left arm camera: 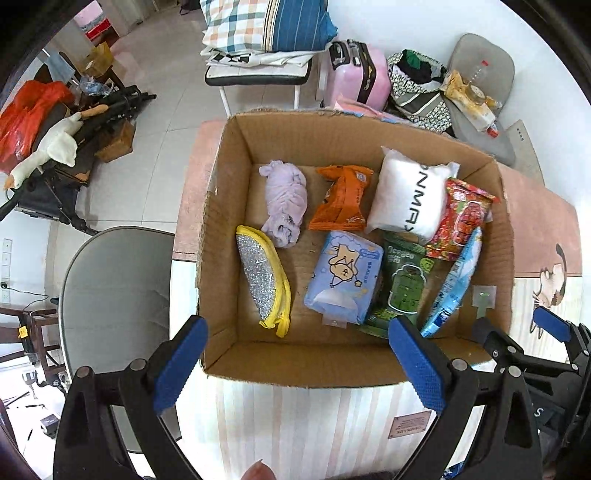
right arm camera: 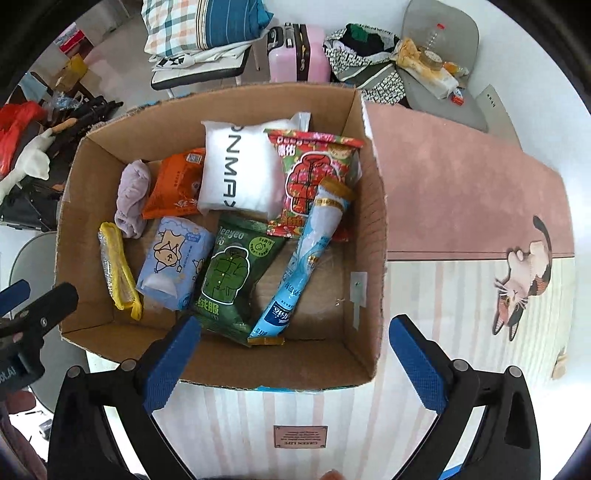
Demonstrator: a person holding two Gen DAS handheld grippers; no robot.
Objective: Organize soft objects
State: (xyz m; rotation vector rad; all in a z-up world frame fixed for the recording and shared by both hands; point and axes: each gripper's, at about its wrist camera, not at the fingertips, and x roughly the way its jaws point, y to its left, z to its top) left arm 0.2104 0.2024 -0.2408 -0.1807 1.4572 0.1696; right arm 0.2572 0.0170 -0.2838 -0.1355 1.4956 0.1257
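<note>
An open cardboard box (left arm camera: 221,236) (right arm camera: 369,229) on the table holds several soft things: a lilac cloth roll (left arm camera: 284,201) (right arm camera: 131,197), an orange packet (left arm camera: 343,197) (right arm camera: 175,184), a white pillow pack (left arm camera: 410,195) (right arm camera: 240,170), a red packet (left arm camera: 461,221) (right arm camera: 314,173), a green packet (left arm camera: 404,280) (right arm camera: 232,277), a pale blue tissue pack (left arm camera: 343,280) (right arm camera: 171,266), a long blue packet (left arm camera: 454,284) (right arm camera: 306,258) and a yellow-edged scourer (left arm camera: 264,280) (right arm camera: 118,269). My left gripper (left arm camera: 297,358) is open and empty at the box's near wall. My right gripper (right arm camera: 295,354) is open and empty there too.
The table (right arm camera: 461,184) has a pink and striped cat-print cover. A grey chair (left arm camera: 110,288) stands left of the table. Beyond it are a chair with pillows (left arm camera: 266,33), a pink suitcase (left arm camera: 360,74), bags and a second grey chair (left arm camera: 480,92).
</note>
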